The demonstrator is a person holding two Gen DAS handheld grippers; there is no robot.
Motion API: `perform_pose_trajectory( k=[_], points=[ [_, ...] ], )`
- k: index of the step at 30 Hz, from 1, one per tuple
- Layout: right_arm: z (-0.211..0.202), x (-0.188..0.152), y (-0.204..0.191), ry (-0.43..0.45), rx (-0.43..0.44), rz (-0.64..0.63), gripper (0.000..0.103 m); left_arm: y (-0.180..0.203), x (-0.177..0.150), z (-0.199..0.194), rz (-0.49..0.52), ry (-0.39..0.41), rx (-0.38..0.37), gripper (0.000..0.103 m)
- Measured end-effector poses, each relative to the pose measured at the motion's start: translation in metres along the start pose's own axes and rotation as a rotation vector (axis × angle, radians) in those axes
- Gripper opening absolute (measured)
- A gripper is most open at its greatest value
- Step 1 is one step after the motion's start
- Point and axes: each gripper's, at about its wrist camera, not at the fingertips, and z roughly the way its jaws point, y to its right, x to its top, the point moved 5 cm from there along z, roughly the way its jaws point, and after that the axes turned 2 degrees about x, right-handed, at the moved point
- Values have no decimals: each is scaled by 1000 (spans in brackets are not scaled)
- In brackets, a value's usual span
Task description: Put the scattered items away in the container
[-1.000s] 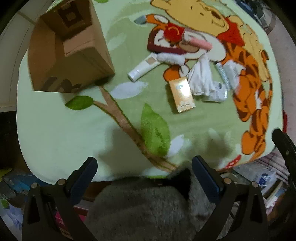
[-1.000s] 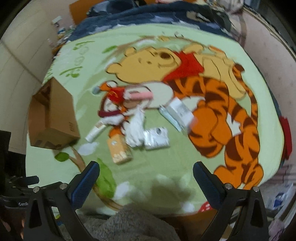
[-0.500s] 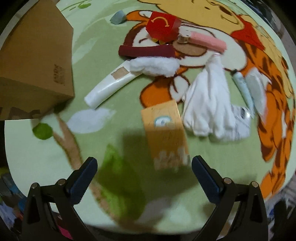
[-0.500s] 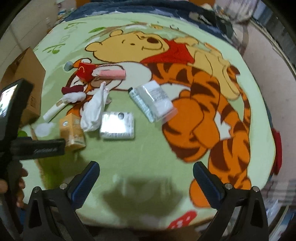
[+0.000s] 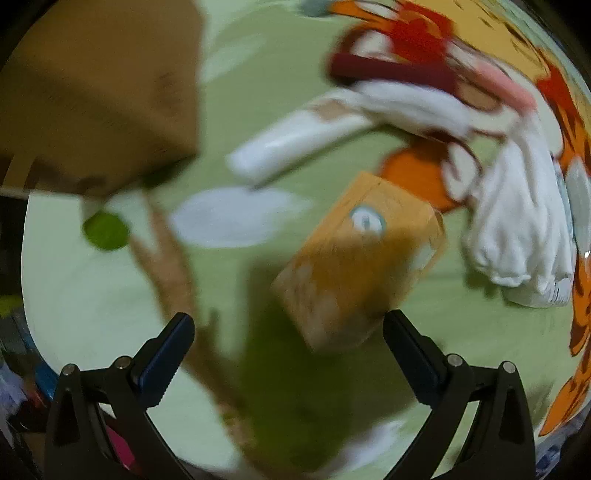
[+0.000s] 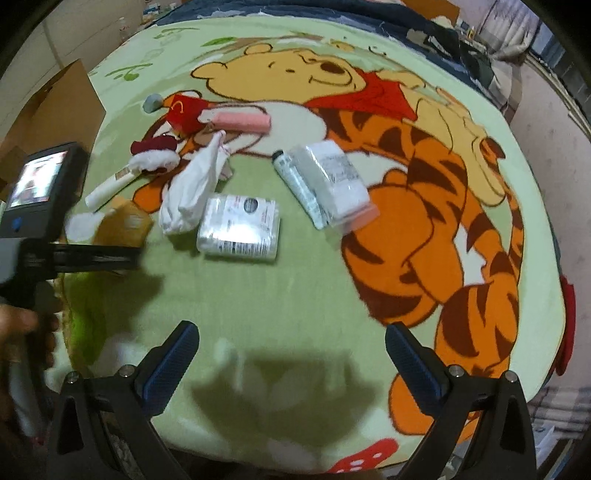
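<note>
Left tool (image 5: 288, 325) wide open, holds nothing. Orange box (image 5: 360, 258) lies just ahead, between fingers, nearer right one, on blanket (image 5: 92, 295). White tube (image 5: 295, 142) farther. Brown box (image 5: 99, 92) far left. Right tool (image 6: 291, 334) open, holds nothing, white pack (image 6: 238, 229) ahead.

Place: a home, most likely a bedroom.
Surface: a bed spread with a plush green cartoon blanket (image 6: 258, 295) showing a bear and a tiger, straight ahead of the right claw (image 6: 291, 354).
Bedding: a dark blue quilt (image 6: 369, 22) bunched at the far edge, beyond the blanket.
Household clutter: a white sock (image 6: 192, 188), a small Santa hat (image 6: 155, 153), a white tube (image 6: 110, 186) and a wipes pack (image 6: 240, 229) ahead and left of that claw.
Storage: a cardboard box (image 5: 99, 92) far left of the left claw (image 5: 288, 350).
Walls: plain pale panels (image 6: 48, 51) at far left.
</note>
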Motion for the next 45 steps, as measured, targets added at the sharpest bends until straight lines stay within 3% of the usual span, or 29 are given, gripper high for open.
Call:
perform_pose_trajectory(
  k=[4, 9, 14, 19, 21, 23, 25, 27, 29, 33, 40, 43, 45],
  points=[
    [1, 2, -1, 6, 6, -13, 103, -33, -1, -12, -20, 32, 48, 103],
    [3, 6, -6, 2, 18, -31, 103, -24, 11, -27, 47, 91, 4, 103],
    [3, 9, -9, 7, 21, -44, 103, 21, 22, -38, 310, 189, 32, 103],
    [6, 6, -7, -1, 25, -13, 103, 55, 19, -18, 540, 188, 38, 103],
    [9, 3, -5, -10, 27, 10, 103, 58, 16, -7, 578, 166, 32, 103],
    [11, 2, -3, -13, 26, 27, 103, 55, 17, 4, 563, 146, 7, 99],
    [12, 3, -1, -8, 24, 39, 103, 47, 19, 12, 511, 114, -43, 71],
    [14, 6, -2, 5, 25, 33, 103, 38, 21, 16, 433, 82, -105, 64],
    [18, 10, -5, 21, 28, 5, 103, 29, 24, 18, 350, 60, -160, 64],
    [31, 30, -23, 81, 18, -202, 103, 20, 27, 20, 258, 33, -182, 64],
    [63, 47, -69, 203, -110, -918, 103, 13, 34, 23, 193, 13, -198, 65],
    [83, 38, -81, 188, -118, -1165, 103, 9, 36, 23, 170, 8, -212, 66],
    [104, 30, -84, 122, -104, -1293, 103, 6, 37, 24, 159, 4, -217, 66]
  ],
)
